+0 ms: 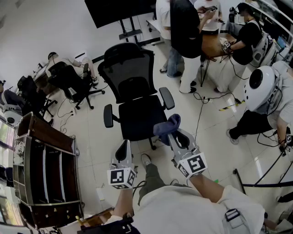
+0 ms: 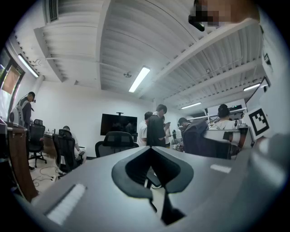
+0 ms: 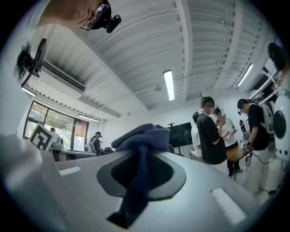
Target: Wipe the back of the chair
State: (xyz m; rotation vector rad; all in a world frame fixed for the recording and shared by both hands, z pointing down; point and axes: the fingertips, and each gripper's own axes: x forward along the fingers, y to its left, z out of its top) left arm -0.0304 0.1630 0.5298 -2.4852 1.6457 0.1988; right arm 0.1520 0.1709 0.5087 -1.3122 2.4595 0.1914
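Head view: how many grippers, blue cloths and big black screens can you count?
Grippers: 2, the left gripper and the right gripper
blue cloth: 1, pinched in the right gripper
black screen: 1
Total: 4

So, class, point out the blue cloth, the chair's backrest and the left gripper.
blue cloth [image 1: 167,124], head view, on its bunched top
backrest [image 1: 128,68], head view, middle of the black panel
left gripper [image 1: 123,145], head view, between its jaw tips

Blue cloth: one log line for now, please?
right gripper: shut on dark blue cloth | left gripper: shut, empty | black mesh office chair: back untouched
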